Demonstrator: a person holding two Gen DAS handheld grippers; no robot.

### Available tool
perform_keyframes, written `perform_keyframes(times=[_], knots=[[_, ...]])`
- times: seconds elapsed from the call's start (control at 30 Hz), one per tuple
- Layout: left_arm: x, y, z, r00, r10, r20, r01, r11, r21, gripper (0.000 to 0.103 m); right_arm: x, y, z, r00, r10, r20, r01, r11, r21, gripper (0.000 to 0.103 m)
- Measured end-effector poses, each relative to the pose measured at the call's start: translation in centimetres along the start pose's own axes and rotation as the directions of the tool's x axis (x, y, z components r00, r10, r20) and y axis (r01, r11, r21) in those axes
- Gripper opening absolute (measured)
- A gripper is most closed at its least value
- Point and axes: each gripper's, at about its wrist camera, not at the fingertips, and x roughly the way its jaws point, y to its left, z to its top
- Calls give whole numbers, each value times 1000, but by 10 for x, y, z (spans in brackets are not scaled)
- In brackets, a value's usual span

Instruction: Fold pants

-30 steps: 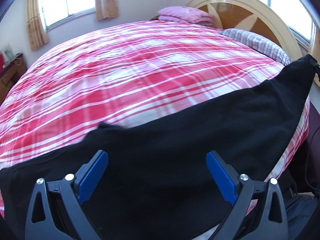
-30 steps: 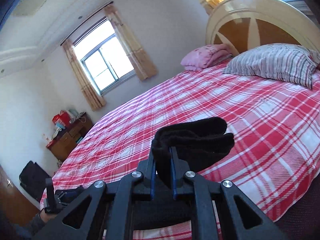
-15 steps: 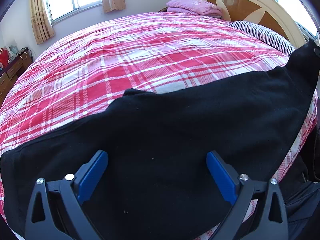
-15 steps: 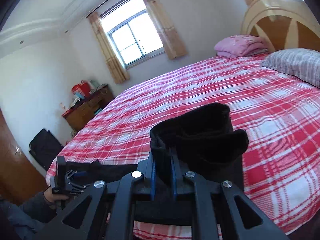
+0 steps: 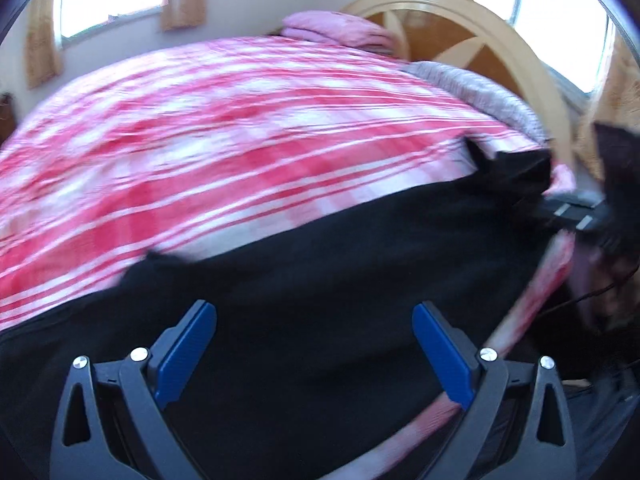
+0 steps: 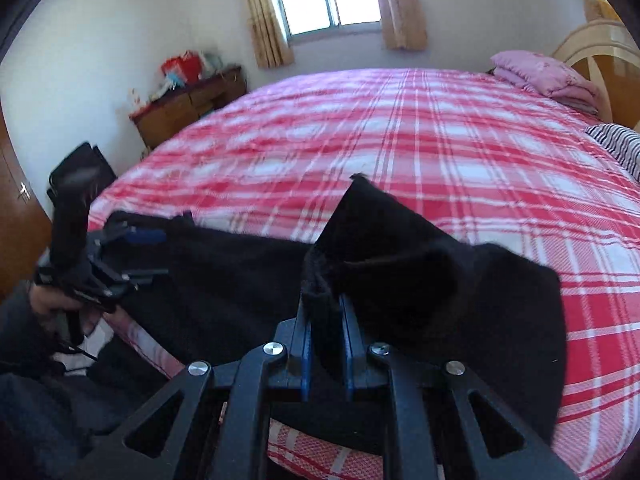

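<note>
Black pants lie stretched along the near edge of the red plaid bed. My left gripper is open above the pants, its blue pads wide apart and holding nothing. My right gripper is shut on a bunched end of the pants, which stands up between the pads and drapes onto the bed. The right gripper shows at the far right of the left wrist view. The left gripper shows at the left of the right wrist view.
The bed's plaid cover spreads far beyond the pants. A pink folded blanket and a striped pillow lie by the cream headboard. A wooden dresser stands by the wall, and a black bag stands near the bed corner.
My right gripper has swung left and lowered its end of the pants onto the bed. The left gripper has stayed open over the pants, and its view has tilted up.
</note>
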Motion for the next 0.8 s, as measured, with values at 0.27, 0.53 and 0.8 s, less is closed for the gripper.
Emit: perform_keyframes(times=[0.27,0.53,0.8], knots=[[46,-48,24,980,-192,-53,194,981,21,101,24,36,-18,984,-144,-104,111,956,-272,14],[56,-57,33,956,-290,-47,288,957,-32,101,19,23,-17,993,18,-115,-42,978,-207,43],[55,-69,46,945,-326,-18,325,945,-37,95,-28,21,-20,998,2,-63,-23,945,-325,44]])
